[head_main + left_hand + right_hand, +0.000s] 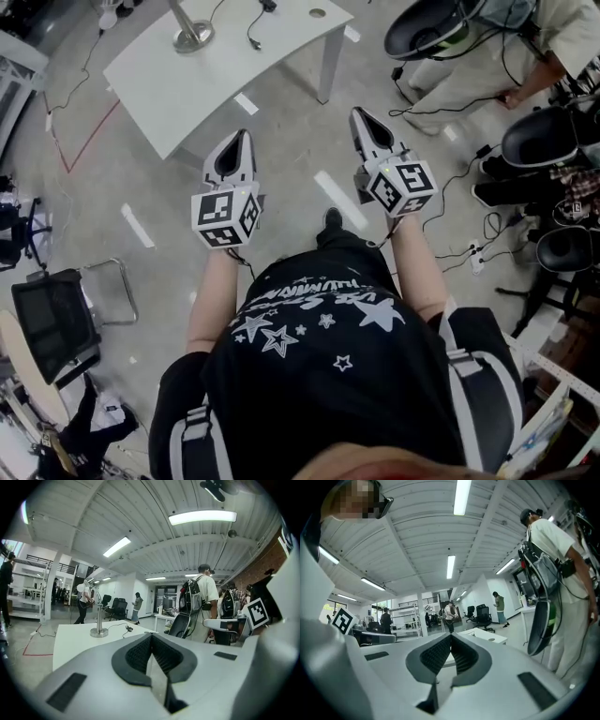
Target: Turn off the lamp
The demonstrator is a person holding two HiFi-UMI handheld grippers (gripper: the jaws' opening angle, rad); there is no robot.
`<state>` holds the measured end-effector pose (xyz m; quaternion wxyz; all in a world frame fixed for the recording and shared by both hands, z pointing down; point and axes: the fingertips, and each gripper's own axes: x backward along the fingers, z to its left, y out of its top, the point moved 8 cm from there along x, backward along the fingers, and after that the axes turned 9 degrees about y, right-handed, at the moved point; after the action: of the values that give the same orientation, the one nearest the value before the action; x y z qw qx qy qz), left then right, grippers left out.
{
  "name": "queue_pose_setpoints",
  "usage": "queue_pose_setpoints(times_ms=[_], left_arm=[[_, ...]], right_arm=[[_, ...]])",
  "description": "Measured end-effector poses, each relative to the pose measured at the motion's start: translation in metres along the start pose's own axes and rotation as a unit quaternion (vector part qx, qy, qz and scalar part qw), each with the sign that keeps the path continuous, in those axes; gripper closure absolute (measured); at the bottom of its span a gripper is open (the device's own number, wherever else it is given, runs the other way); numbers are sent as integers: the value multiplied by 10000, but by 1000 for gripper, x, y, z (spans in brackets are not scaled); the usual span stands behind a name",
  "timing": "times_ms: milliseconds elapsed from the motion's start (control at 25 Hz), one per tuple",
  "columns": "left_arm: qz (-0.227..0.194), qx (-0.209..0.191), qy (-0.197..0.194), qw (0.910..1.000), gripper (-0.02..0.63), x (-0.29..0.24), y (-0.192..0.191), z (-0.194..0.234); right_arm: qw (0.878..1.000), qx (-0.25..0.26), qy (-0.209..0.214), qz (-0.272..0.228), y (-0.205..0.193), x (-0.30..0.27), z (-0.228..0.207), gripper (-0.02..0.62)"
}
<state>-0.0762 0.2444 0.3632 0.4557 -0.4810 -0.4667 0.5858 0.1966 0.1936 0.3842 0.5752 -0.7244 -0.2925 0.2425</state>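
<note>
Seen from above, a person stands holding a tool in each hand, both held level and aimed ahead. At far left a dark chair (56, 323) sits apart on the floor. Ahead and to the left, the white worktop (169, 94) carries the lamp (192, 36) near its far edge. Only the lamp's round metal base and thin stem show, with a dark cable (253, 33) beside them. The left tool (240, 141) has its jaws pressed together on nothing, and the right tool (362, 116) is likewise closed and empty. Both are well short of the worktop. At right, another person (478, 80) stands near a power strip (475, 256) on the floor. No switch is visible, so a misjudged prod could tip the slim lamp or snag its cable.
</note>
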Motion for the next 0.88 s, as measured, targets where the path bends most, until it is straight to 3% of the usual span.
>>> queue_pose_setpoints(times_ms=[640, 880], left_arm=[[95, -105, 657, 9977, 595, -107, 12, -68], [43, -55, 851, 9964, 595, -107, 13, -69]], right_arm=[[9977, -385, 546, 134, 12, -40, -146, 589], [9958, -349, 817, 209, 14, -51, -147, 589]])
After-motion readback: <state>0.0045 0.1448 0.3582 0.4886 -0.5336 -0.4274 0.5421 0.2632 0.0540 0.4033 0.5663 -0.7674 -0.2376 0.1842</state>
